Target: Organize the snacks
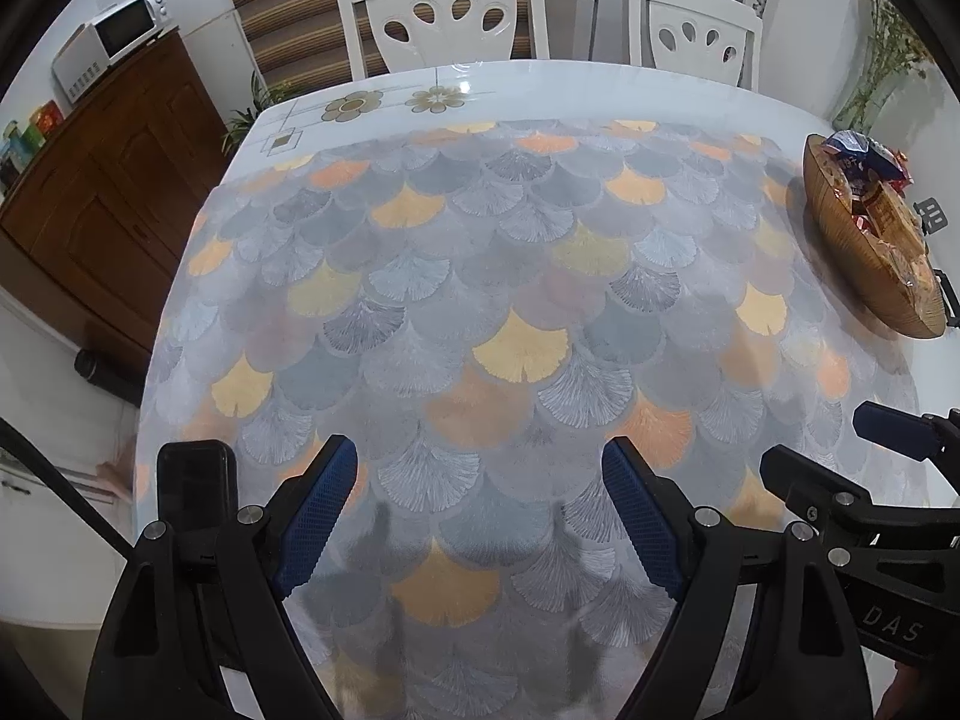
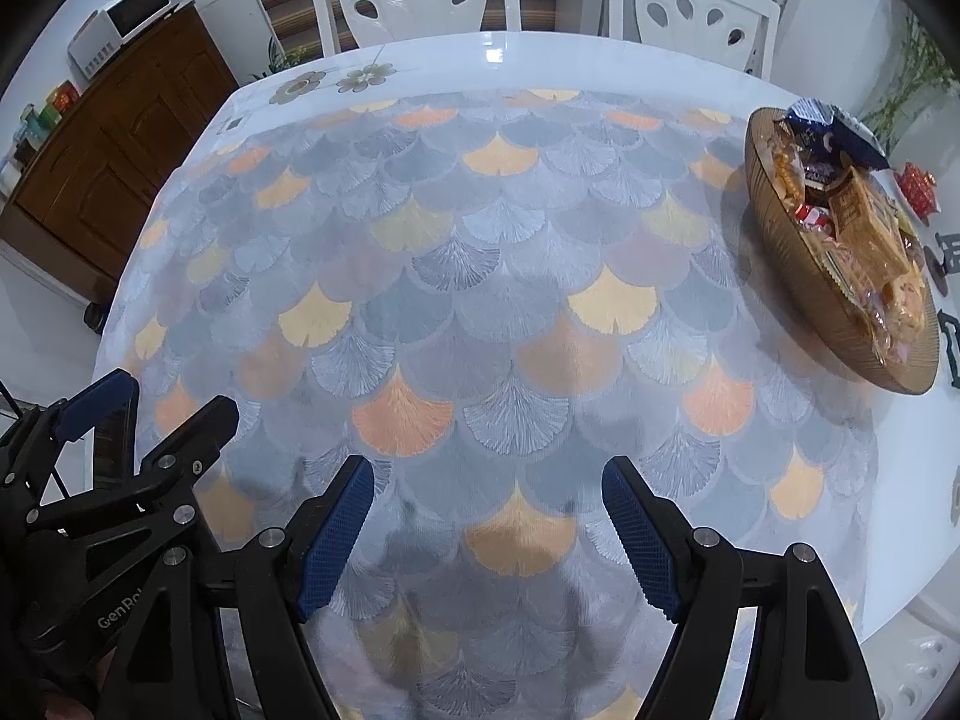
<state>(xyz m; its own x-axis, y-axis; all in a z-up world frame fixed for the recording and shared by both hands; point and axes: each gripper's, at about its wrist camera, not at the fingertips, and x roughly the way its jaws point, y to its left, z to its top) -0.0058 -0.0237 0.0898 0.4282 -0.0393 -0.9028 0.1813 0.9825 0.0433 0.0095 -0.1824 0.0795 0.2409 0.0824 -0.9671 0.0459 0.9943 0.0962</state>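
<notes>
A brown woven bowl [image 2: 798,294] stands at the table's right side, filled with several wrapped snacks: a blue packet [image 2: 837,129] at its far end, a tan packet [image 2: 864,222] in the middle. The bowl also shows in the left wrist view [image 1: 852,246]. A red snack [image 2: 918,183] lies on the table beyond the bowl. My left gripper [image 1: 480,510] is open and empty above the near part of the patterned tablecloth [image 1: 480,276]. My right gripper [image 2: 487,525] is open and empty beside it, left of the bowl. Each gripper shows at the edge of the other's view.
Two white chairs [image 1: 441,12] [image 1: 696,30] stand at the table's far edge. A wooden cabinet [image 1: 114,180] with a microwave [image 1: 114,36] stands at the left. A black phone [image 1: 192,480] lies near the table's left front edge. A black object [image 2: 951,246] lies right of the bowl.
</notes>
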